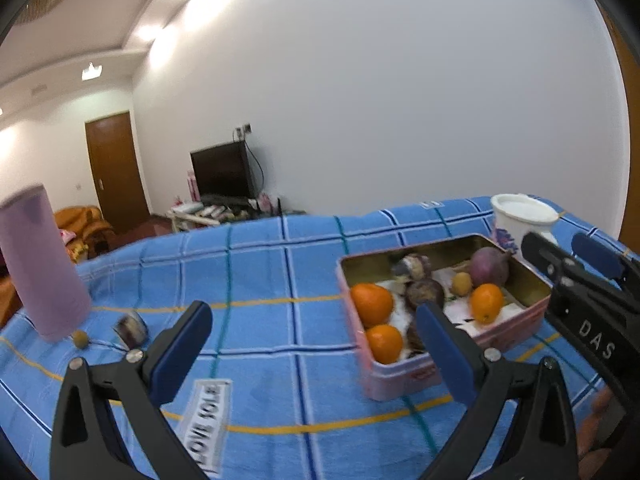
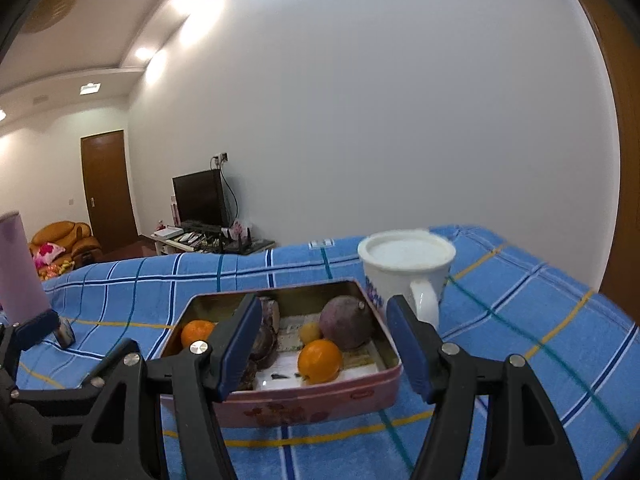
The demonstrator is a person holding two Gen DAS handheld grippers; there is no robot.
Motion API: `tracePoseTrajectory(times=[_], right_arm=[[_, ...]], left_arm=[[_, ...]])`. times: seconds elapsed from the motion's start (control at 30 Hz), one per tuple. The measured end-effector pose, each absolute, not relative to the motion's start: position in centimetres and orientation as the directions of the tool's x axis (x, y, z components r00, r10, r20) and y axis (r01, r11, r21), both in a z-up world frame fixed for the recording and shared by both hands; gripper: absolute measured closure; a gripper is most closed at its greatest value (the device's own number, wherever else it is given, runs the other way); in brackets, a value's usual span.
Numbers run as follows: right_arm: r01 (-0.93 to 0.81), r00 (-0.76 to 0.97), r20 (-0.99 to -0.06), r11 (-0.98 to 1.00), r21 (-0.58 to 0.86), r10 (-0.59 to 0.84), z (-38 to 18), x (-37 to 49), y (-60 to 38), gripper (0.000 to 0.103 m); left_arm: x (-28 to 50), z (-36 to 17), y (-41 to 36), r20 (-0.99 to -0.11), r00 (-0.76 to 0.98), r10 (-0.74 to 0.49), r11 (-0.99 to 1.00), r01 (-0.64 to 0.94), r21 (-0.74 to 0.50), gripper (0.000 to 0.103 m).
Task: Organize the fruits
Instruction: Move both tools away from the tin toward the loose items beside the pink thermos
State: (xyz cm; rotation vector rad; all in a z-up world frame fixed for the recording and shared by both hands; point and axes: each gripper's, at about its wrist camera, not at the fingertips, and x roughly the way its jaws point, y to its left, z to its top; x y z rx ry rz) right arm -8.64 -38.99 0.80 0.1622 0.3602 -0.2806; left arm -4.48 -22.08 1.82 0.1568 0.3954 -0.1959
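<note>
Both my grippers hang open over the fruit tin.
My left gripper point(image 1: 316, 344) and right gripper point(image 2: 324, 344) hold nothing; tin point(image 2: 308, 400) holds oranges point(image 2: 320, 361), beside mug point(image 2: 404, 268).

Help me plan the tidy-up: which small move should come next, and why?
Probably swing the open left claw left toward the small yellow fruit beside the purple cup: it lies on the blue cloth, outside the tin holding the other fruit.
</note>
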Motion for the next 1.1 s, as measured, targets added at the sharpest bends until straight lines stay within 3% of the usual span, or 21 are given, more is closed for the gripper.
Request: tracePoseTrajectory(times=[0.37,1.1], right_arm=[[0.283,0.857,-0.486,0.945,0.164,-0.172,-0.4,-5.8,-36.5,0.037],[0.205,0.842,-0.537,0.947,0.248,-0.042,-1.6,0.5,-25.4,0.037]], left_arm=[[-3.6,1.5,-17.4,-0.369,0.927,-0.069,0.969,0.151,0.197,0.0],[0.4,0.4,-6.5,-0.45,0.892,0.038,0.99,0.027,0.136,0.0]])
